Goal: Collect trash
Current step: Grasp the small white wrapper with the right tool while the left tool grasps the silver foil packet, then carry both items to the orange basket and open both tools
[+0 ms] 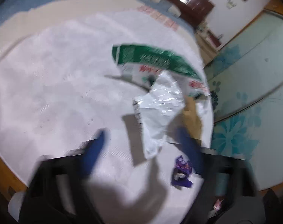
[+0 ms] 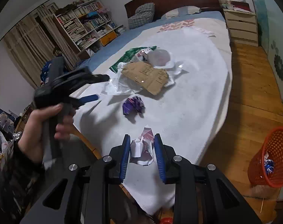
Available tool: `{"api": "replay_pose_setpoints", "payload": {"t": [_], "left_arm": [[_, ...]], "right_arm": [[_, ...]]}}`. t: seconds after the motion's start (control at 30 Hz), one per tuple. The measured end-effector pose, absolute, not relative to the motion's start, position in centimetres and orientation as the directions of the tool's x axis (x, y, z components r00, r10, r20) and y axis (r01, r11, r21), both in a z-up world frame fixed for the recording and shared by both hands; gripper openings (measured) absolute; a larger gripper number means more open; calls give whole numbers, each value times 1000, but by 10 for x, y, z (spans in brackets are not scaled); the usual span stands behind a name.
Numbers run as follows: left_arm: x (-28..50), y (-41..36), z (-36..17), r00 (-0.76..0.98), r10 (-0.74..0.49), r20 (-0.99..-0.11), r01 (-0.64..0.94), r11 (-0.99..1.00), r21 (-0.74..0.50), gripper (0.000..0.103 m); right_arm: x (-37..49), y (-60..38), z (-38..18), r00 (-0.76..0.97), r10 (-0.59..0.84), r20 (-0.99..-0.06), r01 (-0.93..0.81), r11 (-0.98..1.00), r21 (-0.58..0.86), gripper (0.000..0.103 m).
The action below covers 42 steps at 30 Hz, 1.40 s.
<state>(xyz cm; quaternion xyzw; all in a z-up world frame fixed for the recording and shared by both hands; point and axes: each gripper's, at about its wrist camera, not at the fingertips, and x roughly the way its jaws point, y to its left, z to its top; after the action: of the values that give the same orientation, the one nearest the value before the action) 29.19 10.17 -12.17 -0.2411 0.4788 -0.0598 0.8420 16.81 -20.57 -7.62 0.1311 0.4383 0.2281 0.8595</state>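
Note:
My right gripper (image 2: 142, 140) is shut on a crumpled white and pink paper wrapper (image 2: 142, 149) above the bed's near edge. A crumpled purple wrapper (image 2: 134, 105) lies on the white bedspread; it also shows in the blurred left wrist view (image 1: 180, 171). Beyond it lie a flat cardboard piece (image 2: 147, 76), a clear plastic bag (image 2: 115, 82), a green and white bag (image 2: 130, 55) and a clear lid (image 2: 159, 57). My left gripper (image 1: 143, 143) is open and empty, held above the bed near a white plastic bag (image 1: 158, 110). It also shows in the right wrist view (image 2: 100, 87).
An orange mesh basket (image 2: 270, 160) with some trash in it stands on the wooden floor to the right of the bed. A bookshelf (image 2: 85, 22) is at the far left. A dresser (image 2: 241, 25) stands by the headboard.

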Motion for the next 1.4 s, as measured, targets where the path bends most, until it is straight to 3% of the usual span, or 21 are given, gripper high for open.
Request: {"api": "replay_pose_setpoints", "payload": {"t": [0.03, 0.23, 0.47, 0.7, 0.87, 1.0, 1.2, 1.4], "left_arm": [[294, 100, -127, 513, -335, -790, -136, 877, -460, 16], [282, 101, -132, 526, -328, -785, -150, 872, -465, 5], [269, 125, -74, 648, -250, -719, -151, 883, -444, 3], [253, 112, 31, 774, -138, -618, -60, 956, -288, 3], [243, 62, 90, 833, -167, -527, 54, 973, -223, 3], [238, -9, 114, 828, -284, -484, 200, 955, -218, 3], [264, -165, 66, 661, -499, -561, 416, 865, -280, 3], [283, -326, -55, 421, -551, -721, 532, 794, -296, 3]], "right_arm": [[167, -209, -77, 513, 506, -693, -270, 862, 430, 28], [168, -226, -79, 529, 493, -691, -232, 867, 441, 28], [174, -236, -71, 551, 491, -675, -232, 867, 442, 28], [171, -250, -28, 623, 476, -621, -277, 876, 394, 28], [171, -294, 24, 717, 415, -560, -270, 906, 326, 28], [166, -362, 65, 813, 307, -495, -189, 943, 275, 28], [152, -478, 63, 861, 85, -501, 48, 968, 246, 28], [137, -588, -25, 794, -11, -608, 336, 840, 425, 28]]}}
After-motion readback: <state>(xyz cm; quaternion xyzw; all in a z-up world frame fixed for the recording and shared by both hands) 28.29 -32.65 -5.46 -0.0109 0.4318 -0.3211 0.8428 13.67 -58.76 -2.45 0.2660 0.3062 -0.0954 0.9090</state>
